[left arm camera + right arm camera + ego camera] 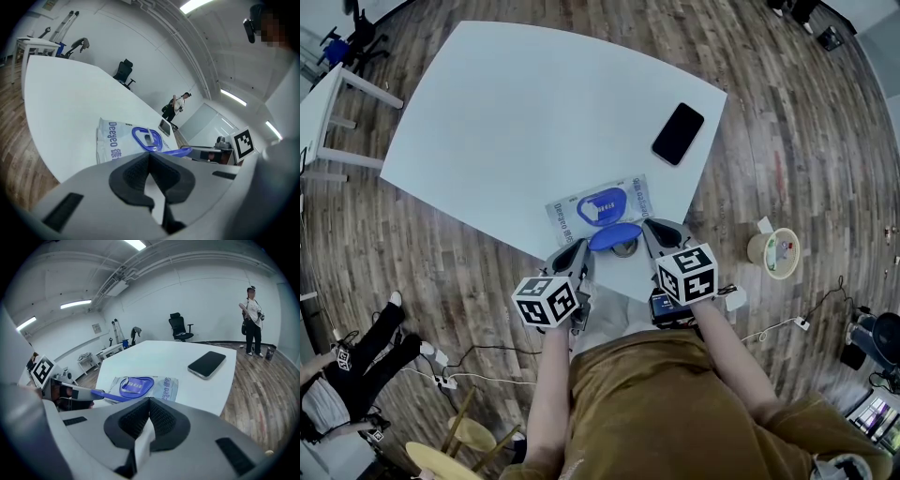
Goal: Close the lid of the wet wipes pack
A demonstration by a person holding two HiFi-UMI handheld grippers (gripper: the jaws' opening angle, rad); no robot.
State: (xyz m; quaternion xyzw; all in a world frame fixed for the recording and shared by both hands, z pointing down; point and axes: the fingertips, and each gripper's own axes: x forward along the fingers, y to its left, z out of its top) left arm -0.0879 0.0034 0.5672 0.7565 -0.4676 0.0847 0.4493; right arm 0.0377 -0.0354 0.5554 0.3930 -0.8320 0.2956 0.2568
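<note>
Head view: wet wipes pack (602,206) lies flat at the 6 o'clock edge of the white table (516,112), closest to the person. Its blue lid (614,235) is open, flipped toward that edge.
Left gripper (574,255) sits at the lid's 8 o'clock, right gripper (656,232) at its 3 o'clock, both just beside it. Can't tell contact from here.
Smartphone (678,133) is at the pack's 1 o'clock, well apart, screen dark.

Left gripper view: left gripper (149,157) has its jaws pressed together, nothing between. It shows the pack (112,140) with print, the blue opening ring (146,138) and the lid (180,152) edge-on at 1 o'clock of the jaw tips. The head view can't show that profile.

Right gripper view: right gripper (150,401) also has its jaws together, empty. Lid (105,394) is a thin blue strip at 10 o'clock of the tips, with the pack (161,387) and phone (207,363) beyond.
A standing person (253,319) and an office chair (180,326) appear only in the gripper views.
</note>
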